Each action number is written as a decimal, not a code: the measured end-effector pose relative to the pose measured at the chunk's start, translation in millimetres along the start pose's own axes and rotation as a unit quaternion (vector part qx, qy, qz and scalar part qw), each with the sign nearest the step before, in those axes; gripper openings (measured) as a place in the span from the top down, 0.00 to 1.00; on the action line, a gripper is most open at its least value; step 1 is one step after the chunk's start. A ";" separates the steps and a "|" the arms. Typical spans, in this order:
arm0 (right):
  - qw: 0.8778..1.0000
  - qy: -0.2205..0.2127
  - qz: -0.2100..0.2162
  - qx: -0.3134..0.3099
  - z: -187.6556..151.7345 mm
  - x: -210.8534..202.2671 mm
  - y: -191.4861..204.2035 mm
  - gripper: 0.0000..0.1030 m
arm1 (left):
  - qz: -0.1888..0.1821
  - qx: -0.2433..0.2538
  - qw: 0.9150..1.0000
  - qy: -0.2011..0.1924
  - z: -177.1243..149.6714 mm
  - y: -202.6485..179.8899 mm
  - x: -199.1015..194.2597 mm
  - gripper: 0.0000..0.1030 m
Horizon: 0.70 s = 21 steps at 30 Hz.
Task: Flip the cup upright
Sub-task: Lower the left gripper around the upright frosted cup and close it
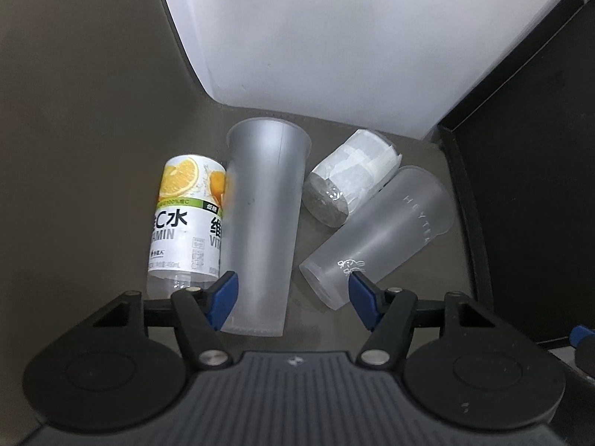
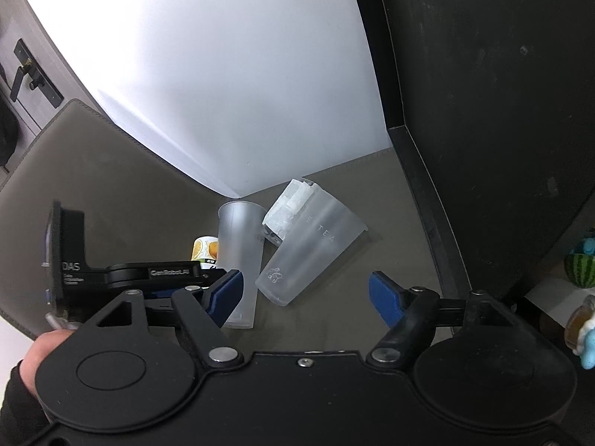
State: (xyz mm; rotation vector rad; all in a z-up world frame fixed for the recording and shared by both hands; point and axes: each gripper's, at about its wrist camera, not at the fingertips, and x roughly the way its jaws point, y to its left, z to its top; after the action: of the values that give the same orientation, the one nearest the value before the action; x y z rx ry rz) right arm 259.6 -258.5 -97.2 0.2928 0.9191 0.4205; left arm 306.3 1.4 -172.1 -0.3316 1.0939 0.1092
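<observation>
A tall frosted cup (image 1: 262, 223) stands on the dark mat, wide rim up; it also shows in the right wrist view (image 2: 240, 260). A second frosted cup with "HEYTEA" print (image 1: 379, 234) lies on its side to the right, its base toward me and its rim at the far right; it shows in the right wrist view too (image 2: 308, 252). My left gripper (image 1: 292, 297) is open, its blue pads level with the bases of both cups. My right gripper (image 2: 306, 295) is open and empty just in front of the lying cup.
A vitamin C water bottle with an orange label (image 1: 186, 219) lies left of the tall cup. A paper-wrapped cup (image 1: 349, 182) lies behind the lying cup. A white wall (image 1: 353, 37) stands behind, a black panel (image 2: 502, 111) at the right. The left gripper's body (image 2: 111, 271) shows at the left.
</observation>
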 end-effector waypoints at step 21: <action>0.999 0.027 -0.013 0.016 -0.8 19.4 -9.2 0.28 | 0.059 0.011 0.997 0.048 16.1 -5.6 74.0 0.40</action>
State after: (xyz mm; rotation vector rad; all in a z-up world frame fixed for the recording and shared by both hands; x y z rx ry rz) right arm 271.3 -257.5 -115.2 0.2993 0.9812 0.3911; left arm 355.5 -4.4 -229.7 -0.2547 1.2081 0.1869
